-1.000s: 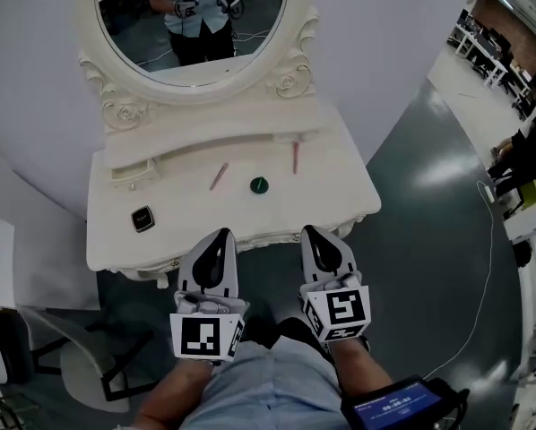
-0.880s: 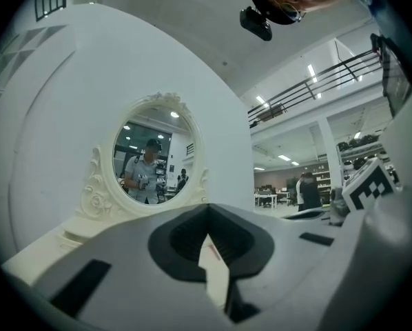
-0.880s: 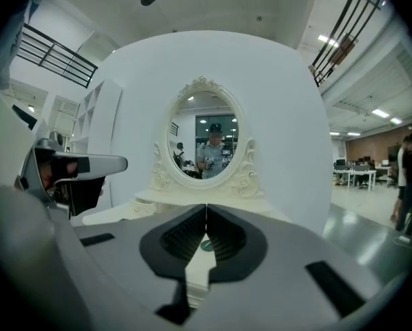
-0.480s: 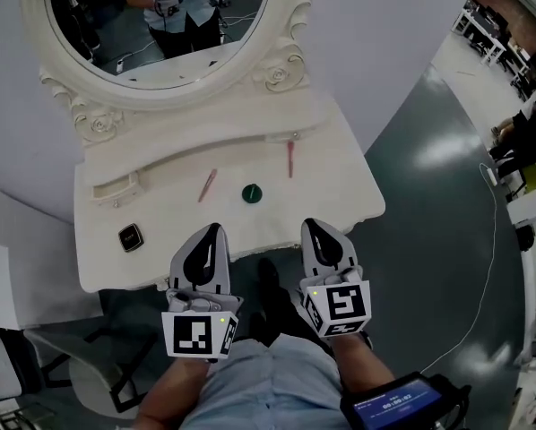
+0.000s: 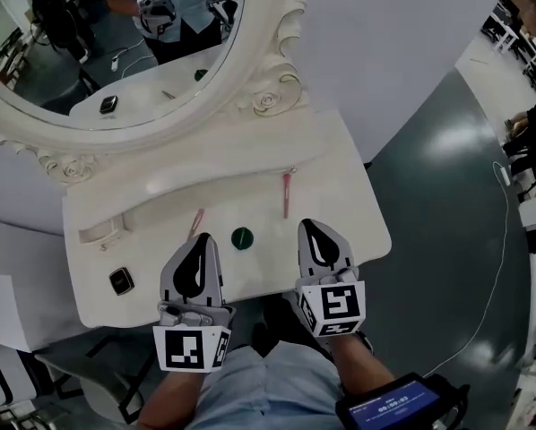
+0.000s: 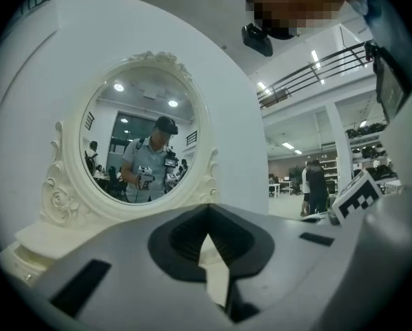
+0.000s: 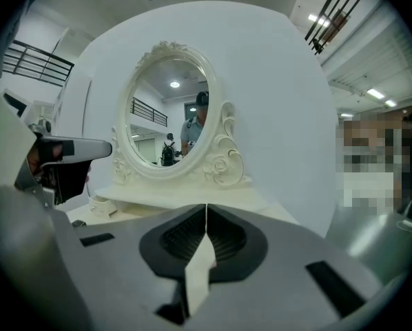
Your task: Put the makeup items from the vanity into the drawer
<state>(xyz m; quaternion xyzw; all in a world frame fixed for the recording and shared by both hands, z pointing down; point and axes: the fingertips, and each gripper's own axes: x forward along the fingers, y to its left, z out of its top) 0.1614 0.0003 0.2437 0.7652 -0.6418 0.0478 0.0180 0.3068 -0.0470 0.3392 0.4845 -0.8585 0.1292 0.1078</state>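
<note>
L tool [image 5: 203, 238] and R tool [image 5: 307, 226], both closed and empty, hover at desk [image 5: 344, 206] front edge: open jaws before approach, take green pot [image 5: 241, 237] between them first; pink stick [image 5: 286, 193] at R tool's 11 o'clock, compact [image 5: 119, 281] at L tool's 8 o'clock.

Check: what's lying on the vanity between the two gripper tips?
A round dark-green item, between left gripper and right gripper; the head view shows it.
</note>
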